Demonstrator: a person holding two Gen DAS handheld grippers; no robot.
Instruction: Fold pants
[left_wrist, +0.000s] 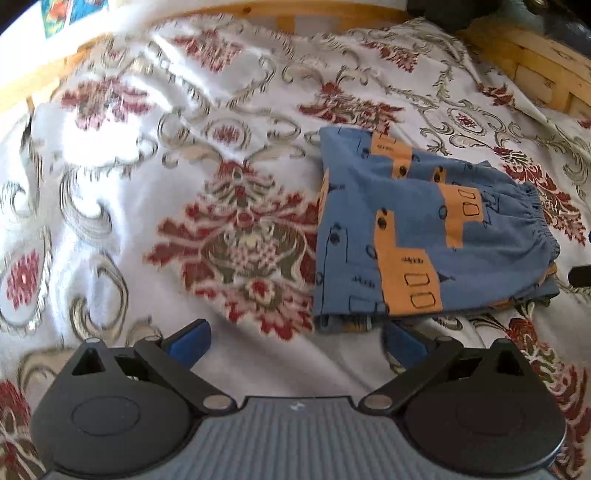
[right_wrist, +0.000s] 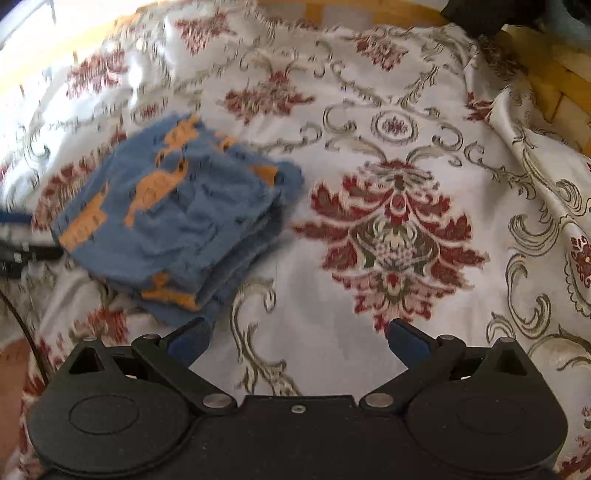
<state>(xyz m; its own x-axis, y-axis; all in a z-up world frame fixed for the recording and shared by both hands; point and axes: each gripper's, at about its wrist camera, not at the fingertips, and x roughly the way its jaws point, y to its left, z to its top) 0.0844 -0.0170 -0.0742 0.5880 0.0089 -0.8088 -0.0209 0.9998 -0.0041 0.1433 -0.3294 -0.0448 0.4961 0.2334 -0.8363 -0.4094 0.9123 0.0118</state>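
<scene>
Taking the folded pants (left_wrist: 424, 236) as the landmark: they lie as a compact blue bundle with orange patches on a white bedspread (left_wrist: 147, 192) patterned with red and olive flowers.

In the left wrist view, the left claw (left_wrist: 295, 341) hangs just short of the bundle's near edge and mostly to its left, blue-tipped fingers (left_wrist: 188, 343) spread wide with nothing between them; the right fingertip sits just below the pants' lower hem. The elastic waistband forms the bundle's right side. A wooden frame (left_wrist: 535, 66) runs beyond the pants, past the bedspread's far edge.

In the right wrist view, the pants (right_wrist: 173, 218) appear blurred, stacked in several layers. The right claw (right_wrist: 299, 341) is to the right of and nearer than the bundle, likewise released and empty, its left fingertip close to the pants' near corner.
</scene>
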